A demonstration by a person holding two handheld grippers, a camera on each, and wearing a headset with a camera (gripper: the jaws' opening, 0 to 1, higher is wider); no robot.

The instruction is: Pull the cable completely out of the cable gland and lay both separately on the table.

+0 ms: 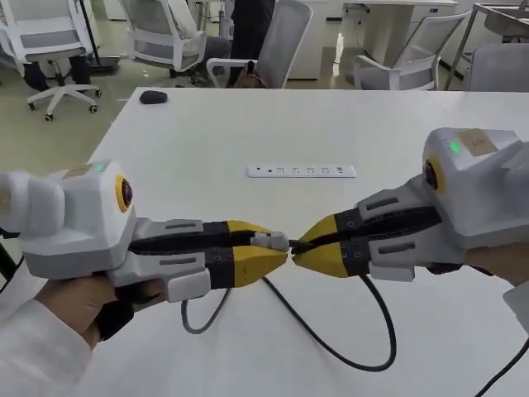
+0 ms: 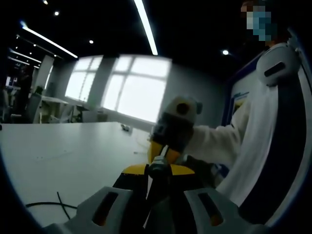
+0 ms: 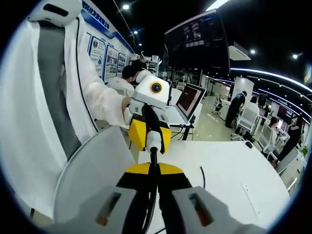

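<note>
Although the table (image 1: 207,141) is mostly bare, a few things sit beyond the work. A white strip (image 1: 301,171) of sockets lies flat just past the two grippers, near the middle of the top. A dark mouse (image 1: 153,97) rests by the far left edge. Beyond the far edge stand office chairs (image 1: 285,37) and more desks. None of these lies between the grippers or touches the cable. At the near left a hand (image 1: 78,302) in a white sleeve holds one of the tools.

Both grippers meet tip to tip above the near half of the table. The left gripper (image 1: 278,251) comes in from the left, its yellow jaws clamped on the gland (image 1: 270,241). The gland is a small pale grey piece that juts a little past the tips toward the right. The right gripper (image 1: 299,249) comes in from the right, its jaws closed on the black cable (image 1: 331,347) just beside the gland's end, so the two sets of tips almost touch. In the right gripper view the cable runs up between that gripper's own jaws and meets the gland, which is held in the yellow jaws beyond. In the left gripper view the gland sits at the jaw tips, with the other gripper close behind it.

Below the grippers the cable lies on the table in a wide loop. It starts under the left jaws, sweeps near and right, then rises behind the right gripper. A grey curl lies under the left gripper; I cannot tell whether it belongs to the same cable.
</note>
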